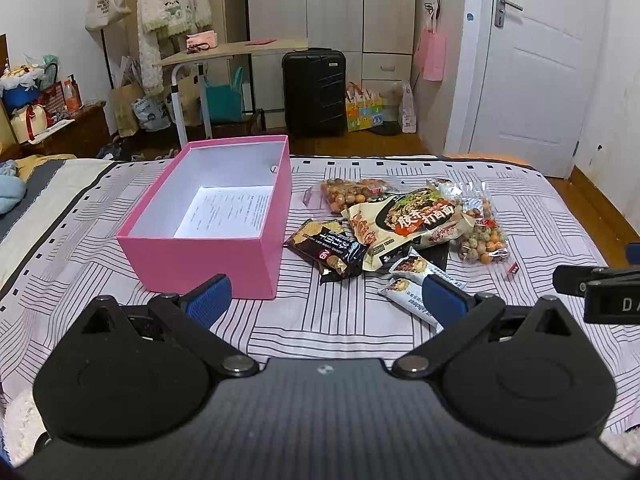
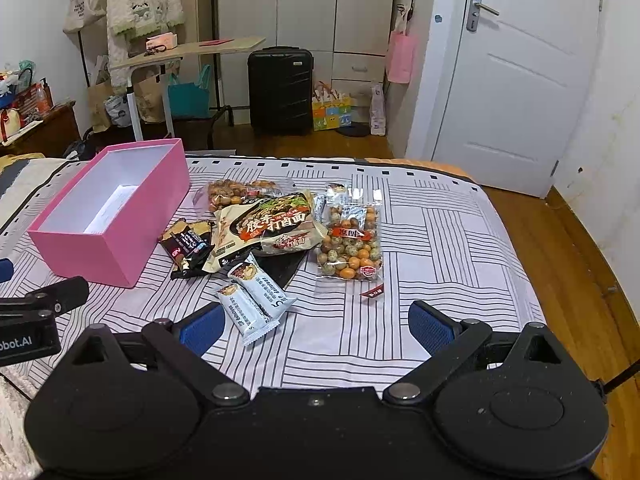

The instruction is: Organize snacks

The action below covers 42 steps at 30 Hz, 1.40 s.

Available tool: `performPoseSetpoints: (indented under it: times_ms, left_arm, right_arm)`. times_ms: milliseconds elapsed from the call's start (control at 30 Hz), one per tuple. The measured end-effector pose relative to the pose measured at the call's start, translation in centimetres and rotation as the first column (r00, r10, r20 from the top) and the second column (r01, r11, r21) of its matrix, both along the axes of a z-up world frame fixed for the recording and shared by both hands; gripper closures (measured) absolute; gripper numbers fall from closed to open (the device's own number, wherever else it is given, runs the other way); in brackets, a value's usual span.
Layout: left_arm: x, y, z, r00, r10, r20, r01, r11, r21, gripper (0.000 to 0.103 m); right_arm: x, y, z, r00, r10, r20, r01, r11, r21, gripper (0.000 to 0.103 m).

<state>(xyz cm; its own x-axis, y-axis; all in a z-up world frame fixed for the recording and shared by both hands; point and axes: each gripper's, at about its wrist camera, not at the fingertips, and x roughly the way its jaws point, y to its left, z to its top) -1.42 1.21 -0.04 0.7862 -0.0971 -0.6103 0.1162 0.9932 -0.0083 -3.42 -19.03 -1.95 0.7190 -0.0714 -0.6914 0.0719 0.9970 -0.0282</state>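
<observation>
An open pink box with a white inside and a printed sheet on its floor sits on the bed, left of a snack pile. The pile holds a large noodle packet, a black snack packet, two clear bags of coated nuts, and two pale blue bars. My left gripper is open and empty, in front of the box and pile. My right gripper is open and empty, just short of the bars.
The striped bedspread covers the bed; its foot edge lies behind the snacks. Beyond are a black suitcase, a small table, a wardrobe and a white door. Wooden floor runs along the right.
</observation>
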Motion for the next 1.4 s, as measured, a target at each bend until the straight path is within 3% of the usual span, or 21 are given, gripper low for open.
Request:
performPoseSetpoints:
  times_ms: [467, 700, 1400]
  left_arm:
    - [0.2, 0.5, -0.5, 0.999, 0.029, -0.035, -0.029, 1.000, -0.002, 0.000]
    - [0.9, 1.1, -1.1, 0.994, 0.055, -0.092, -0.056, 0.998, -0.015, 0.000]
    - [0.8, 0.7, -1.2, 0.995, 0.039, -0.090, -0.041, 0.999, -0.019, 0.000]
  right_arm:
    - [0.1, 0.1, -0.1, 1.000, -0.003, -0.010, 0.002, 1.000, -0.009, 0.003]
    - [0.2, 0.0, -0.1, 1.000, -0.012, -0.021, 0.012, 1.000, -0.016, 0.003]
    - [0.6, 0.2, -0.8, 0.999, 0.017, -0.036, -0.017, 1.000, -0.020, 0.002]
